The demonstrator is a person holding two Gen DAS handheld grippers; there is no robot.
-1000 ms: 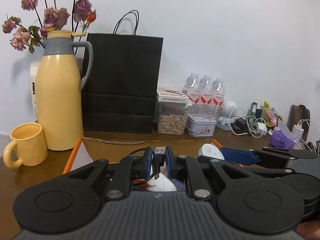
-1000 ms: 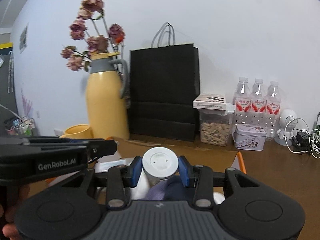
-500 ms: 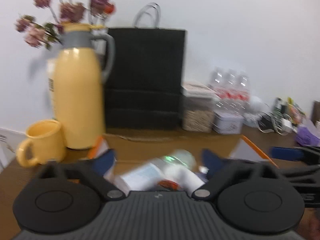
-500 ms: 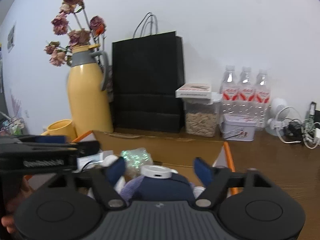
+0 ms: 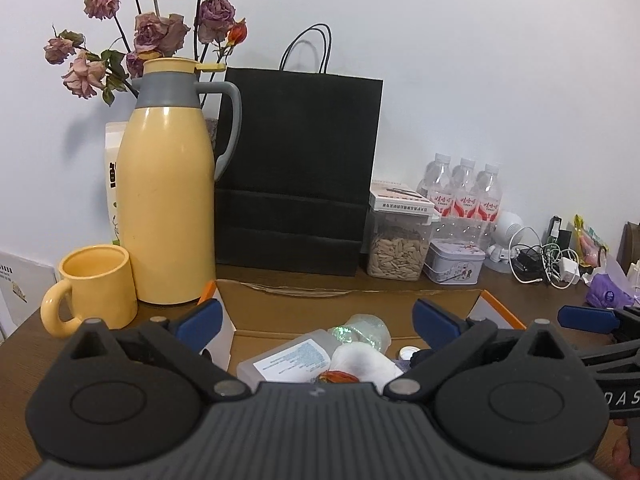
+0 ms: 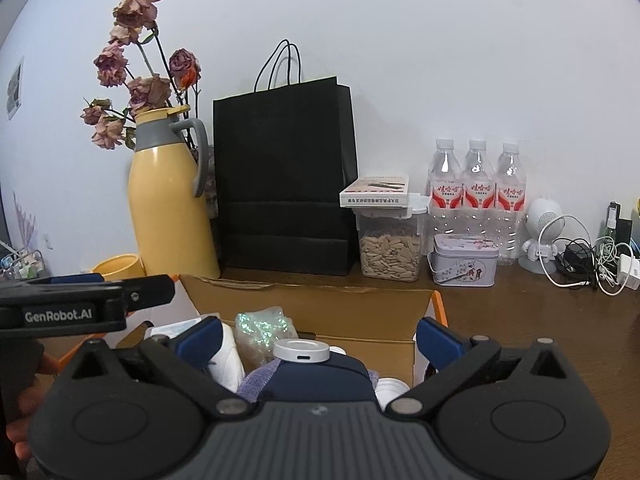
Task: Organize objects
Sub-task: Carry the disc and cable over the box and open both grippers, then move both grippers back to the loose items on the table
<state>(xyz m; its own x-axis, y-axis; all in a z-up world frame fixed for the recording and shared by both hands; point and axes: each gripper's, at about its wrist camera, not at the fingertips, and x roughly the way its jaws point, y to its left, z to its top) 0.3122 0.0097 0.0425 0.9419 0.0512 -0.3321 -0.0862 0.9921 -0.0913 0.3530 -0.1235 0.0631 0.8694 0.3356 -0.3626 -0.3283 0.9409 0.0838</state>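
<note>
Hovering over the cardboard box [image 5: 352,300], both grippers w/ jaws spread wide & nothing pinched between the pads. Left gripper [image 5: 318,322] sits over the box's left half; its jaws have just been opening and stand fully apart, w/ the clear bottle w/ printed label [image 5: 288,360], a white wad [image 5: 362,360] & a crinkly iridescent bag [image 5: 360,330] lying loose below, not touched. Right gripper [image 6: 320,338] is over the right half; its jaws have just been opening too, pads clear on both sides of the white round puck w/ a port [image 6: 302,351], which rests on a navy pouch [image 6: 320,378] inside the box. Looks like a drop-off posture: pads well apart so items settle in w/o being dragged back out.

Box itself is on the brown table [image 6: 540,320], flaps open toward the wall, prob so both tools can reach in from the near side. The small stuff is piled in the middle of it, not sorted, so I'd judge the job as part done, w/ the puck perched high & liable to slide off the pouch if nudged.

Behind, kept out of the way along the wall: yellow thermos jug [image 5: 168,200], yellow mug [image 5: 96,288] just beside it, black paper bag [image 5: 296,168], seed jar [image 6: 390,248], tin [image 6: 464,260], water bottles [image 6: 476,188], tangle of chargers [image 6: 588,264] far right
</note>
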